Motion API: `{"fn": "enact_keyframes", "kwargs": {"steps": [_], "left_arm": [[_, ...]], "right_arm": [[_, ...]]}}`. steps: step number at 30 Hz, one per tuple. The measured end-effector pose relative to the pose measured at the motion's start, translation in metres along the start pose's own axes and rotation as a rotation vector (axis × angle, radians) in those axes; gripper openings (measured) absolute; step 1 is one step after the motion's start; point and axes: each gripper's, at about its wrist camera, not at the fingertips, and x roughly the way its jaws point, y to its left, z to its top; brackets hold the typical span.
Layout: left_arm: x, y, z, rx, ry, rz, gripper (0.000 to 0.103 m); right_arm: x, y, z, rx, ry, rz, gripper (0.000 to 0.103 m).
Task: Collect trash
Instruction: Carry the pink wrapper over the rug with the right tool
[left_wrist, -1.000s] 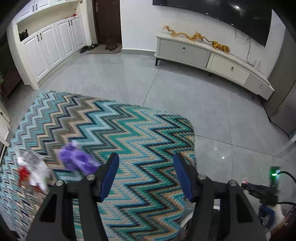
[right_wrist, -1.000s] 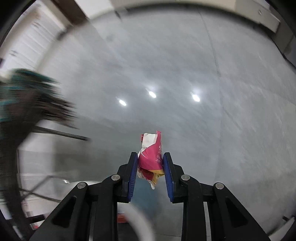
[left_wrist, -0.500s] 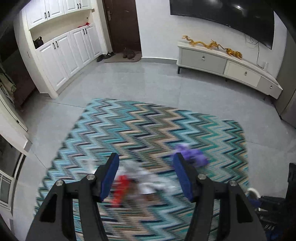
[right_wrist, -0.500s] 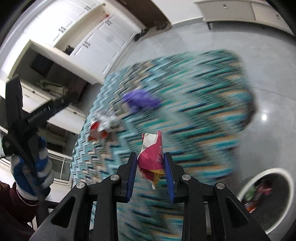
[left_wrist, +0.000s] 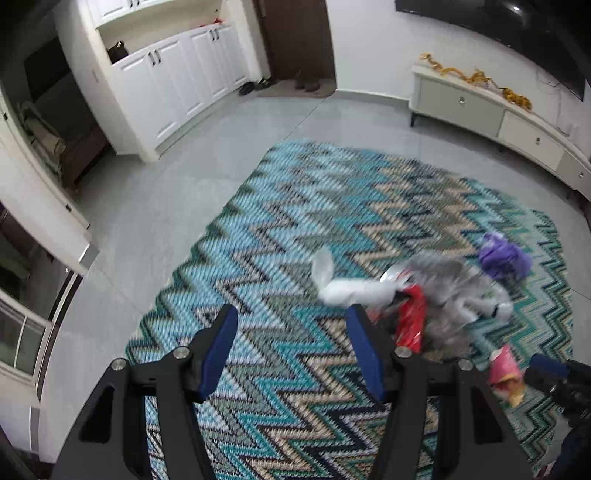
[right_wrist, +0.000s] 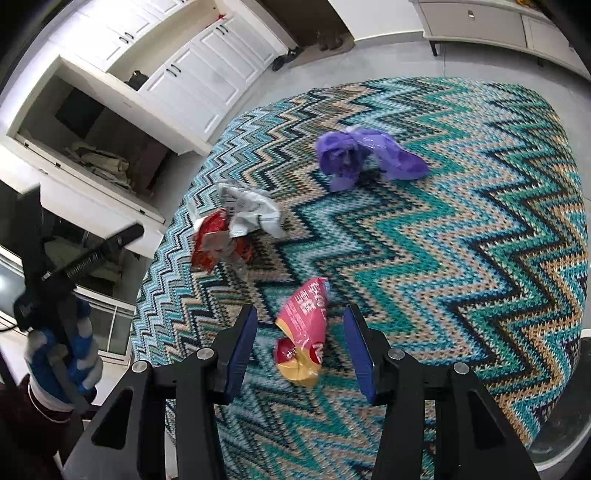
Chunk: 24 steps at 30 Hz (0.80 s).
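A pink and yellow snack wrapper (right_wrist: 303, 328) is between my right gripper's (right_wrist: 300, 345) open jaws, loose over the zigzag rug (right_wrist: 461, 229); it also shows in the left wrist view (left_wrist: 505, 372). A red wrapper (right_wrist: 218, 242) with grey-white plastic (right_wrist: 251, 212) and a purple bag (right_wrist: 360, 155) lie further out on the rug. My left gripper (left_wrist: 291, 349) is open and empty above the rug (left_wrist: 295, 221), left of the red wrapper (left_wrist: 412, 321), grey-white plastic (left_wrist: 436, 286) and purple bag (left_wrist: 504, 256).
White cabinets (left_wrist: 177, 85) stand at the back left, a low TV console (left_wrist: 491, 114) at the back right. Grey tile floor (left_wrist: 155, 206) surrounds the rug. The gloved hand holding the left gripper (right_wrist: 59, 354) shows at the right wrist view's left edge.
My right gripper opened and let go of the pink wrapper, which now hangs loose between the jaws over the rug. Both views swung; the trash now lies right of my left gripper.
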Motion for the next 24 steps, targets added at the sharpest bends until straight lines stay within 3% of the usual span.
{"fn": "enact_keyframes", "kwargs": {"steps": [4,11,17,19,24], "left_arm": [[-0.005,0.011,-0.01,-0.043,0.015,0.045,0.059],[-0.04,0.026,-0.007,-0.07,-0.033,0.188,0.059],[-0.07,0.008,0.0,-0.066,-0.005,0.175,0.059],[-0.081,-0.005,0.006,-0.039,-0.027,0.173,0.059],[-0.088,-0.04,0.021,-0.002,-0.113,0.08,0.059]], "right_arm": [[-0.015,-0.009,-0.006,0.005,-0.02,0.019,0.048],[-0.04,-0.018,-0.009,-0.025,-0.053,0.055,0.048],[-0.083,-0.037,-0.022,-0.012,-0.117,0.072,0.048],[-0.099,-0.044,-0.026,-0.013,-0.144,0.053,0.048],[-0.124,-0.068,-0.039,0.008,-0.233,0.01,0.048]]}}
